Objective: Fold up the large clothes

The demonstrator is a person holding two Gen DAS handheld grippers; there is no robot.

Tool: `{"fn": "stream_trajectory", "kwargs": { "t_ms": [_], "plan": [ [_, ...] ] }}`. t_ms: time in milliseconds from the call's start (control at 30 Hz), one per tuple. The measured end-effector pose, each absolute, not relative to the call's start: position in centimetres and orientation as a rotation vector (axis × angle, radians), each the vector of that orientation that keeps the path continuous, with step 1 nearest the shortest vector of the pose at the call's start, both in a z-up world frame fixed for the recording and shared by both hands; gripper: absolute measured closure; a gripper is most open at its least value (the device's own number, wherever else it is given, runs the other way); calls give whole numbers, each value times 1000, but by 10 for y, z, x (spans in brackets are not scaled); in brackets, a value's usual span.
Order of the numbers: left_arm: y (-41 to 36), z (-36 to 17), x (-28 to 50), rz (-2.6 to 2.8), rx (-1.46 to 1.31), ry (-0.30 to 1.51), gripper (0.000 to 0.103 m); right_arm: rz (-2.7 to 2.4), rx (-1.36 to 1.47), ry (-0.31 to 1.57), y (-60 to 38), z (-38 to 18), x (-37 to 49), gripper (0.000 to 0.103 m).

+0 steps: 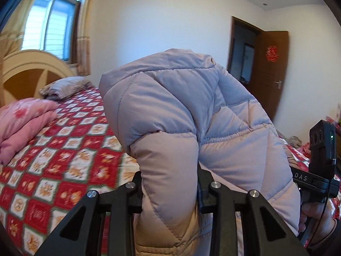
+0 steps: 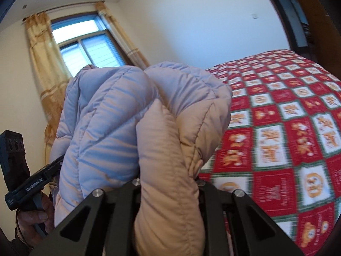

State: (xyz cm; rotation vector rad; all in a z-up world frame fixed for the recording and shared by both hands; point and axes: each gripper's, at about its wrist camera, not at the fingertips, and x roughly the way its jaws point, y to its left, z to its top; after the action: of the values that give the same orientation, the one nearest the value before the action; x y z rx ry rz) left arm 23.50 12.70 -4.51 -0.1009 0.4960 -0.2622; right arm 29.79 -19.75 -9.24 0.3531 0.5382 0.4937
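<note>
A pale lilac-pink quilted down jacket [image 1: 170, 111] hangs lifted above the bed, bunched in thick folds. My left gripper [image 1: 170, 194] is shut on a padded fold of it, and the fabric hides the fingertips. My right gripper [image 2: 168, 192] is likewise shut on another thick fold of the same jacket [image 2: 119, 115]. In the left wrist view the right gripper's body [image 1: 319, 170] shows at the right edge, with a hand [image 1: 315, 215] on its grip. In the right wrist view the left gripper's body [image 2: 23, 170] shows at the left edge.
A bed with a red-and-white patterned cover [image 1: 64, 149] lies below. A folded pink quilt [image 1: 23, 123] and a pillow [image 1: 64, 86] sit near the headboard [image 1: 27, 68]. A curtained window [image 2: 85, 42] is behind. A brown door [image 1: 270, 70] stands open at the right.
</note>
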Motion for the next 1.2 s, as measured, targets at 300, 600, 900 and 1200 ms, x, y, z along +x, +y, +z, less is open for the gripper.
{"fn": "stream_trajectory", "kwargs": {
  "t_ms": [300, 600, 900, 1200],
  "plan": [
    [184, -65, 234, -179, -166, 531, 72, 590, 254, 563, -127, -87, 310, 85],
    [231, -100, 240, -92, -179, 591, 74, 622, 226, 648, -87, -115, 327, 85],
    [248, -107, 241, -65, -183, 615, 74, 644, 197, 678, -63, -120, 337, 85],
    [265, -131, 253, -1, -186, 663, 54, 635, 172, 740, -46, -142, 352, 85]
  ]
}}
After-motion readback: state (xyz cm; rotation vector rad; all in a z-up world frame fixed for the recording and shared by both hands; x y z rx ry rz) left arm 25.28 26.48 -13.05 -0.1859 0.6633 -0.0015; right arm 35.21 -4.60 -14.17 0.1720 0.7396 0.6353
